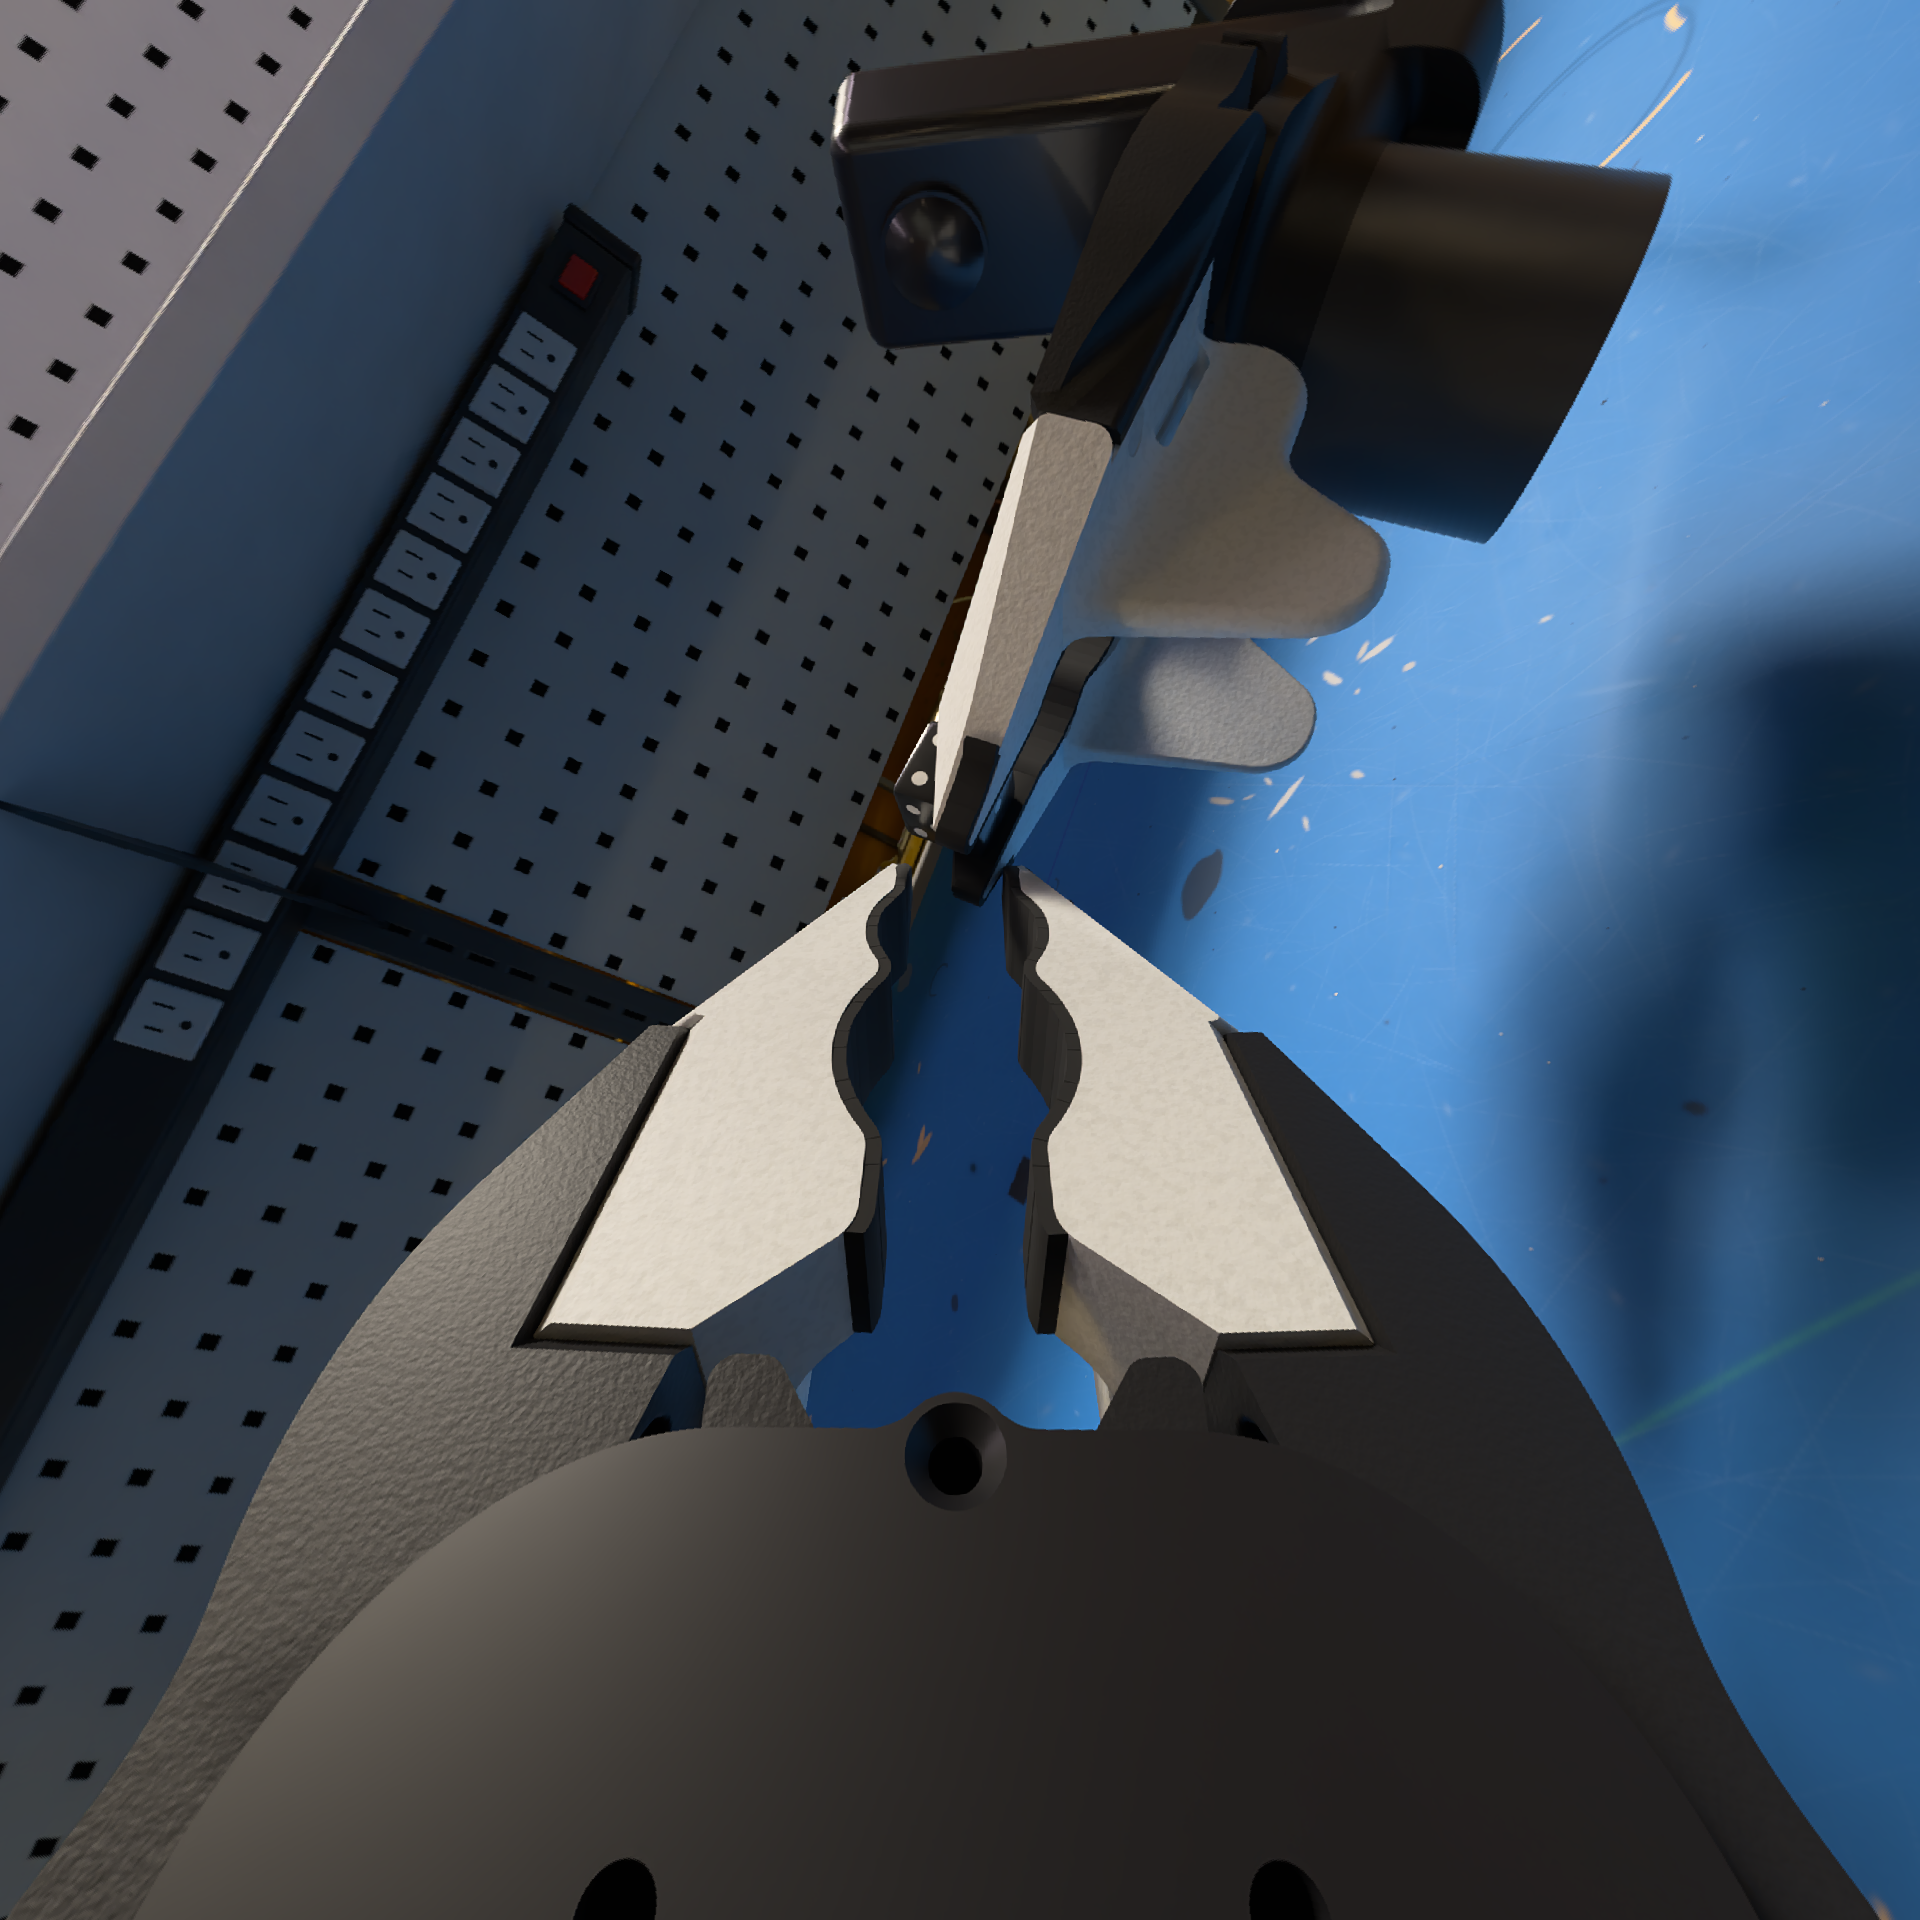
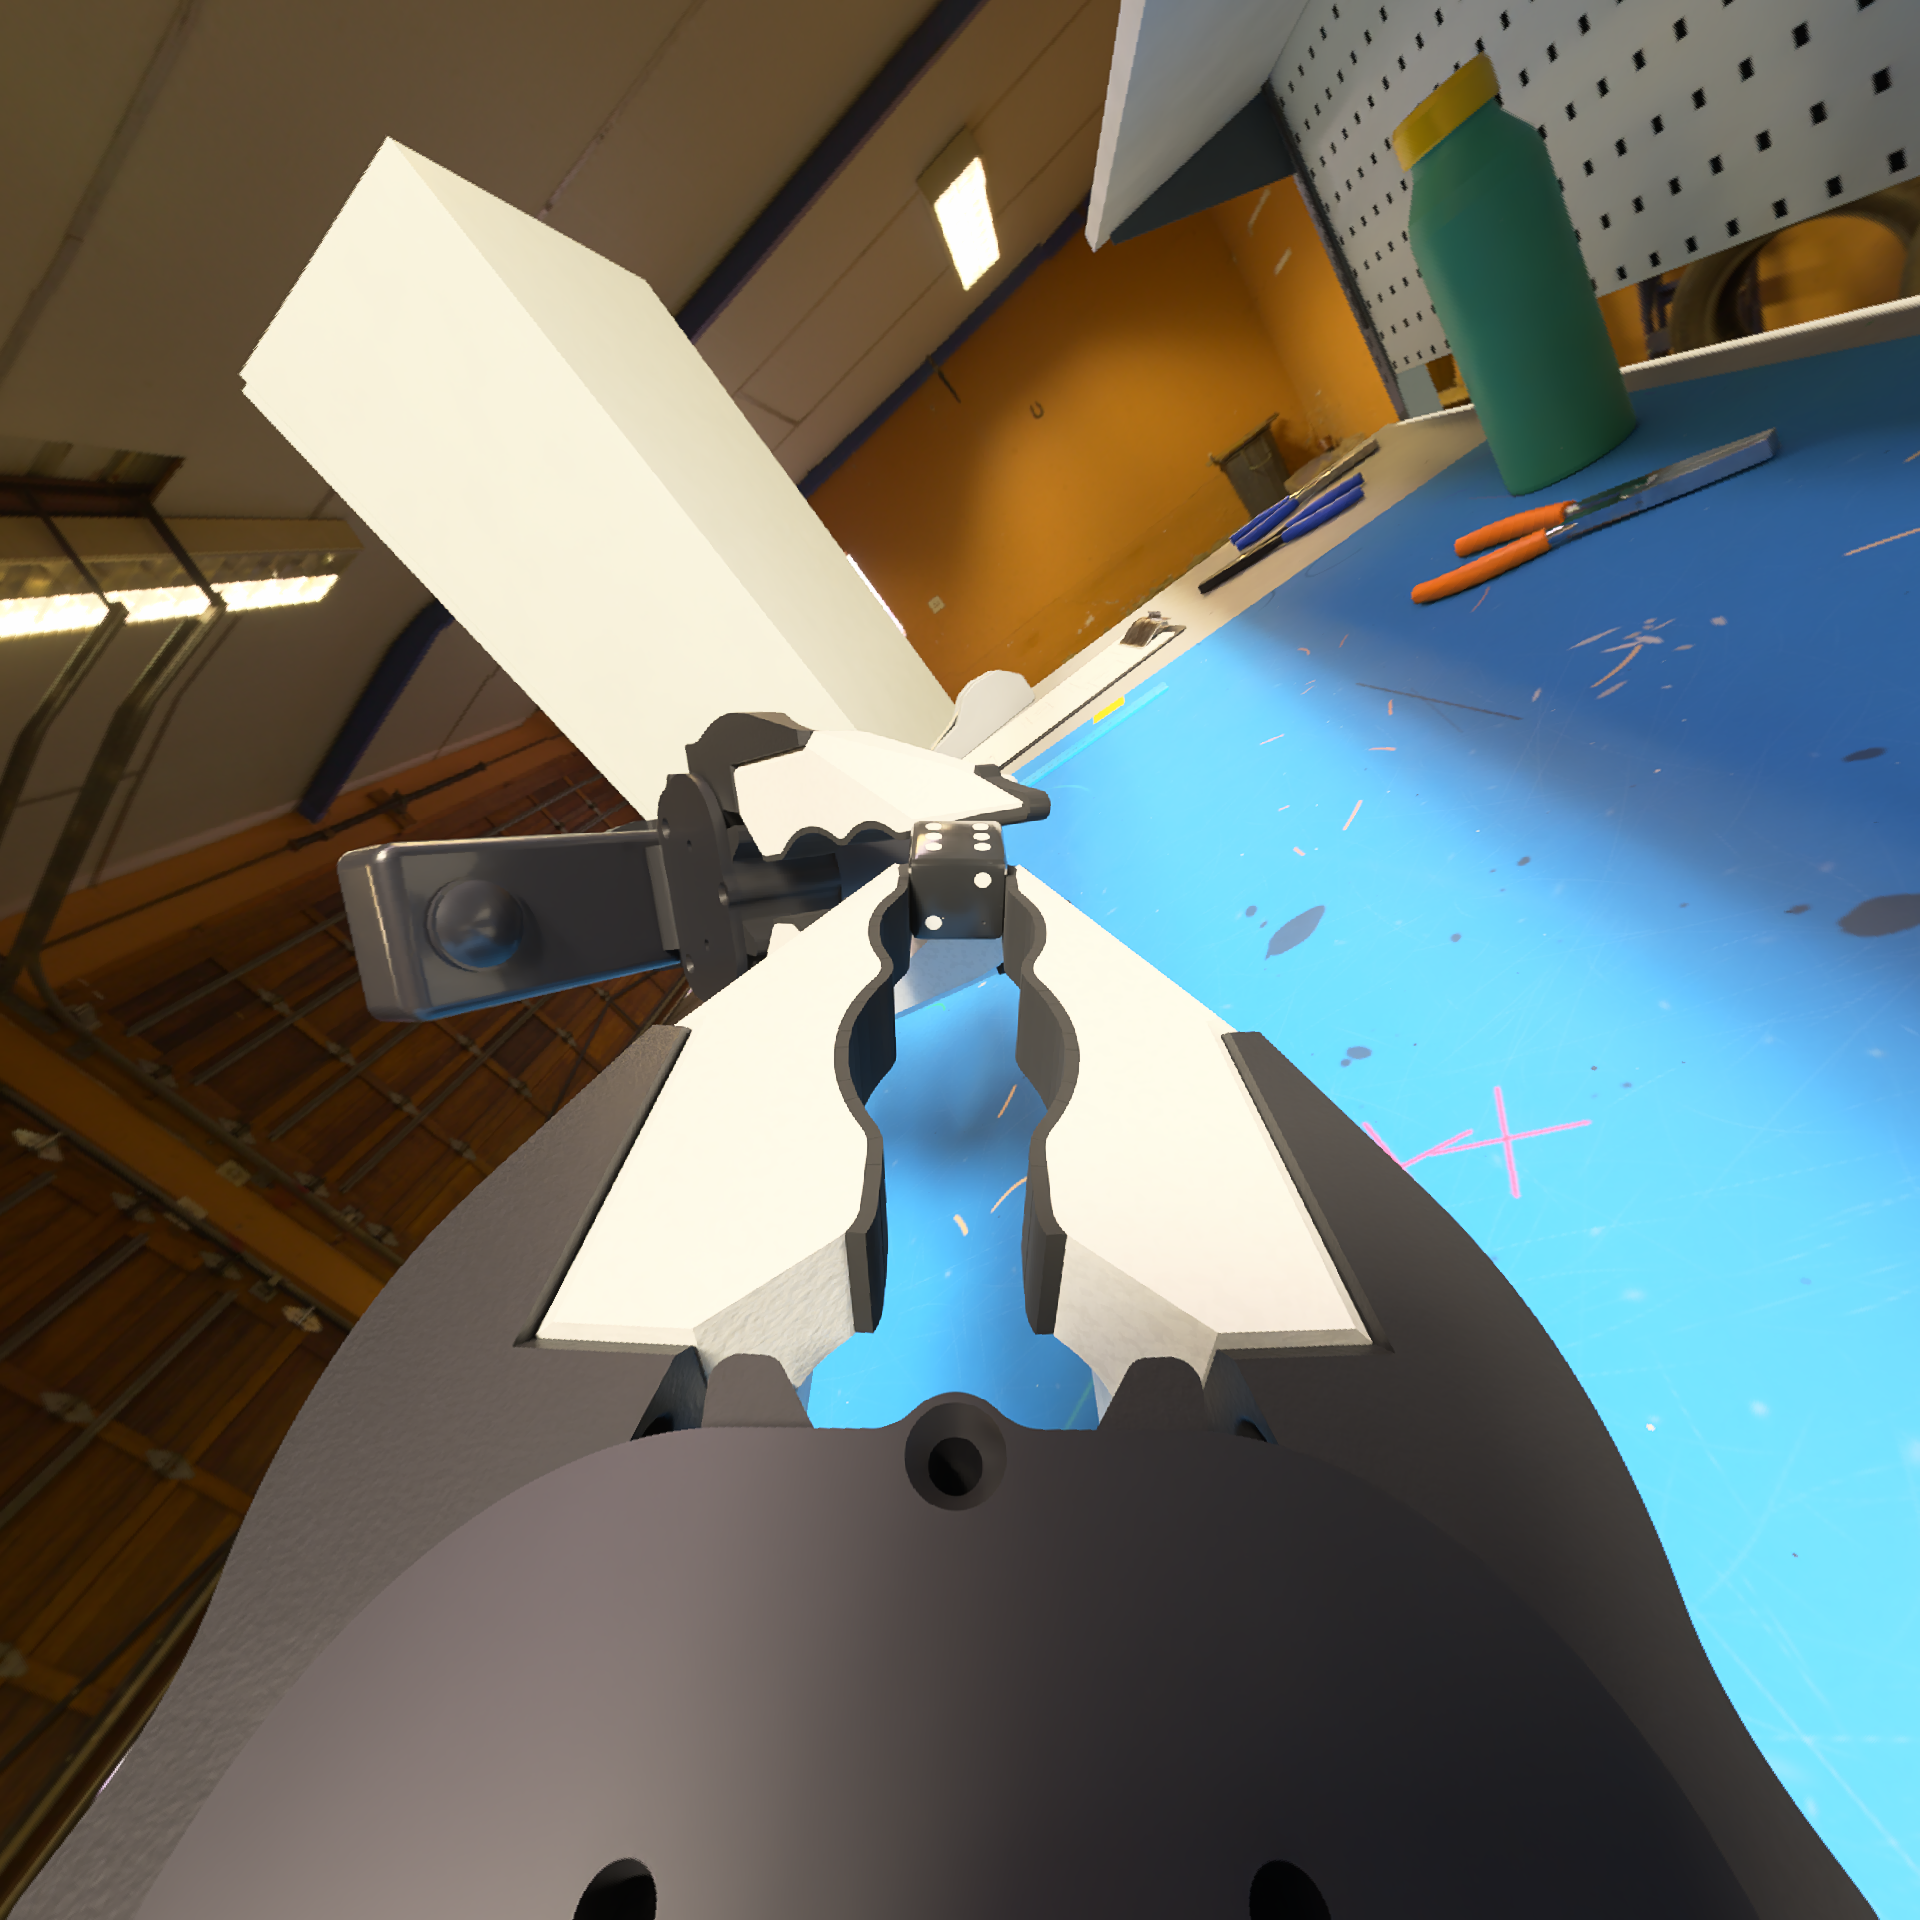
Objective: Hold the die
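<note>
The die (image 2: 956,896) is small and dark with white pips. My right gripper (image 2: 957,883) is shut on it at the fingertips and holds it above the blue mat (image 2: 1455,987). In the left wrist view the die (image 1: 918,792) shows just beyond my left gripper (image 1: 958,883), pinched in the right gripper (image 1: 940,826), which reaches in from above. The left jaws stand a die's width apart with nothing between them. One finger (image 2: 873,779) of the left gripper lies just above and behind the die.
A green bottle (image 2: 1507,301) with a yellow cap, orange-handled pliers (image 2: 1496,551) and blue-handled tools (image 2: 1299,514) lie at the mat's far side. A tall white box (image 2: 561,457) stands behind. A pegboard (image 1: 727,540) with a power strip (image 1: 405,592) backs the bench.
</note>
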